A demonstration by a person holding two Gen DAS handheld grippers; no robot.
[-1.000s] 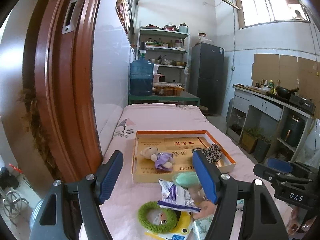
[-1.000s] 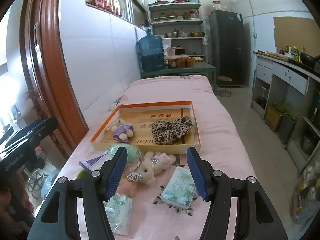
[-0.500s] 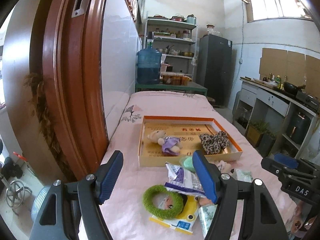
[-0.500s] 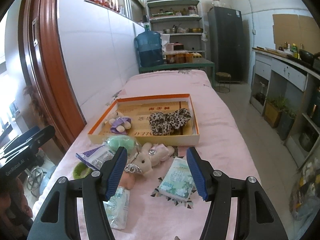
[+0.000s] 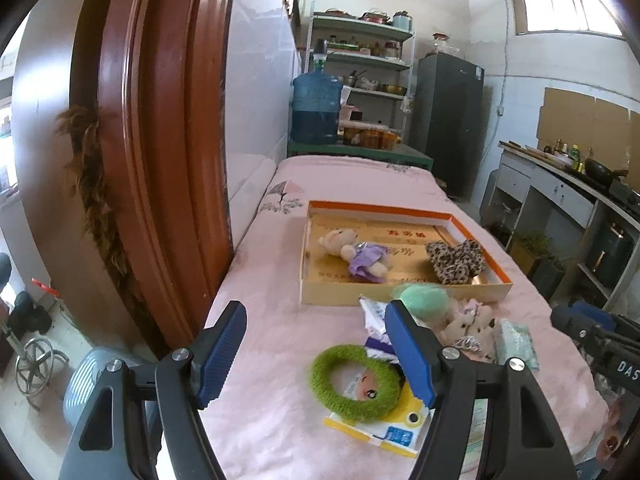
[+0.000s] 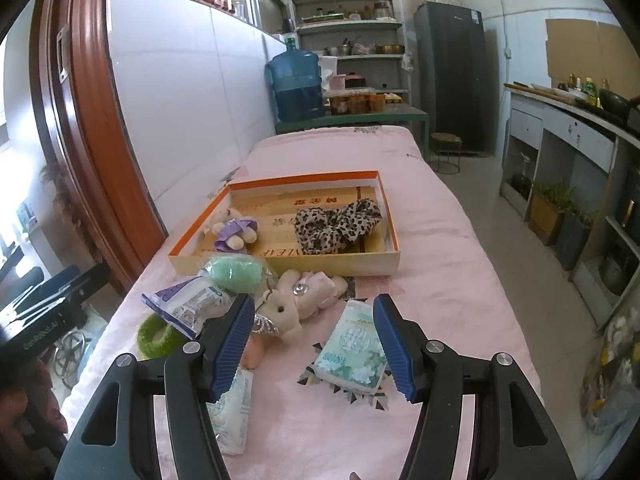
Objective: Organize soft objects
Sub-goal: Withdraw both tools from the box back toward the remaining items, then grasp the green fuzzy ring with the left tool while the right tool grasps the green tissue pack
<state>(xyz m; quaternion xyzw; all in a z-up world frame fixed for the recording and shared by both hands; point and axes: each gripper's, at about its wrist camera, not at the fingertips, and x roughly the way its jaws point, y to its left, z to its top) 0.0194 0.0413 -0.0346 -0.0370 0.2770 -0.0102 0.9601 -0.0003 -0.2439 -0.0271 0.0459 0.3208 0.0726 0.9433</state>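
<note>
We note the left hand-held gripper (image 5: 316, 356) spread wide and empty above the pink-covered bed (image 5: 280, 344); the green fuzzy ring (image 5: 356, 378) lies just under its right finger, atop a yellow packet (image 5: 384, 430). Our right hand-held gripper (image 6: 314, 346) also stands wide, gripping nothing; the tissue pack (image 6: 354, 350) lies between its fingers, the beige plush toy (image 6: 296, 298) just beyond the left one. The orange-rimmed box (image 6: 280, 258) farther off holds a small bear in purple (image 6: 234, 230) and a leopard scrunchie (image 6: 336, 220).
</note>
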